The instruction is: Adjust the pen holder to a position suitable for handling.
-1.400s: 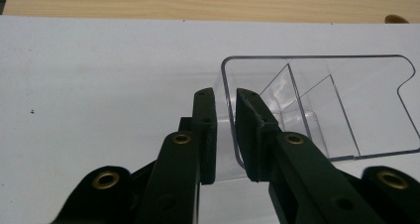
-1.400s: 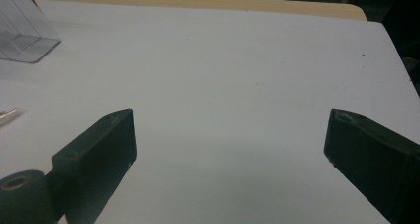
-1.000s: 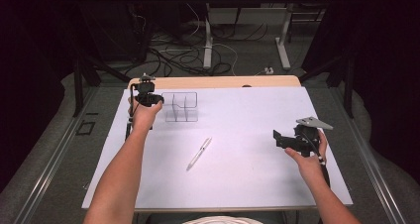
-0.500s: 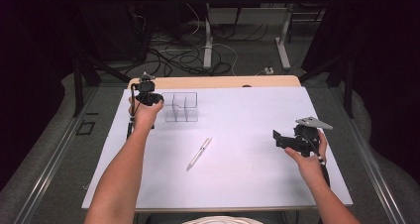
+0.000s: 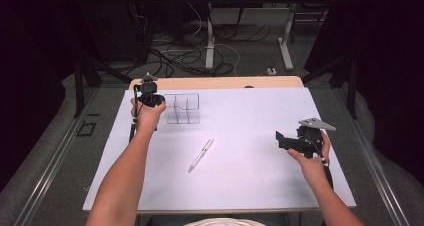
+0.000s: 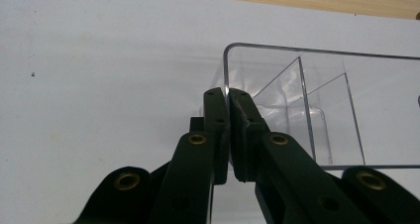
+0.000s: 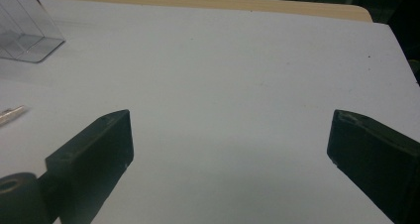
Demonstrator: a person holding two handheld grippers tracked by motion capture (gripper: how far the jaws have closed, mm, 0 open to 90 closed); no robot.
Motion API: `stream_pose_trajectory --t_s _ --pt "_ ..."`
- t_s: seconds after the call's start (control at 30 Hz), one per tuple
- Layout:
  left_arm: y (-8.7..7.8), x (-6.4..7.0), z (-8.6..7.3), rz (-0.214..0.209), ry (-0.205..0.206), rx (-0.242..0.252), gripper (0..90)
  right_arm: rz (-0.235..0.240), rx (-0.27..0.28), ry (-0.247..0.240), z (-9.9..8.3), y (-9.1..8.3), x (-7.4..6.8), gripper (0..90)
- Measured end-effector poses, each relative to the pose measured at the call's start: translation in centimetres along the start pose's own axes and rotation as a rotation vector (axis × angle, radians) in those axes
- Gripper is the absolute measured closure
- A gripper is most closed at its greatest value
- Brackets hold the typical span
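White sheeting covers the counter, whose pale wooden edge shows along the far side. Nearest the person, at the right of the high view, the right gripper is held above the sheet in the right hand, a grey three-cornered plate on top and its cable running back along the forearm. Its jaws stand wide apart, released, with nothing between them; in the right gripper view they frame bare white sheet.

A little farther in, near the middle of the counter, a white pen lies flat on the sheet, set at a slant, apart from both grippers. The tip of it shows at the left edge of the right gripper view.

Farther still, toward the far left corner, the left hand holds the left gripper against the left side of a clear plastic organiser that stands upright on the sheet. In the left gripper view the jaws are clenched on the organiser's near wall, one jaw outside it and one inside, just below the rounded top corner. Thin clear dividers split the organiser into compartments; nothing can be made out inside them.

Beyond the counter's far edge, cables lie on the floor among the legs of another bench.
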State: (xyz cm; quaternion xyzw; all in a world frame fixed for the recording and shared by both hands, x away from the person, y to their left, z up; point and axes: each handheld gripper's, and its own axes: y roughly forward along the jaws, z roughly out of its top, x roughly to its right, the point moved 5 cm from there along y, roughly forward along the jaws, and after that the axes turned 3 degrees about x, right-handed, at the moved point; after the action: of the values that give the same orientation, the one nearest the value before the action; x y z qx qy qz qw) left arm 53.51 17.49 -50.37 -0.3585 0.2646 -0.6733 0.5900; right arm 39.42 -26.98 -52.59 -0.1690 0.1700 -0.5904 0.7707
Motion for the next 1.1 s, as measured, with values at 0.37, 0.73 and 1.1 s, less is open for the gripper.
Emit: stream_pose_trajectory --t_s 0.37,0.73,1.1 --pt "-0.3 1.0 -0.5 0.007 0.007 -0.008 87.6 -0.001 -0.002 0.000 0.0 0.0 -0.1 3.6" --pt "-0.5 2.5 -1.0 0.012 0.004 -0.012 87.6 -0.005 -0.001 0.001 0.0 0.0 -0.2 3.6" --pt "-0.5 4.8 -1.5 0.001 0.020 -0.023 87.6 -0.004 0.006 -0.004 0.0 0.1 -0.2 3.6"
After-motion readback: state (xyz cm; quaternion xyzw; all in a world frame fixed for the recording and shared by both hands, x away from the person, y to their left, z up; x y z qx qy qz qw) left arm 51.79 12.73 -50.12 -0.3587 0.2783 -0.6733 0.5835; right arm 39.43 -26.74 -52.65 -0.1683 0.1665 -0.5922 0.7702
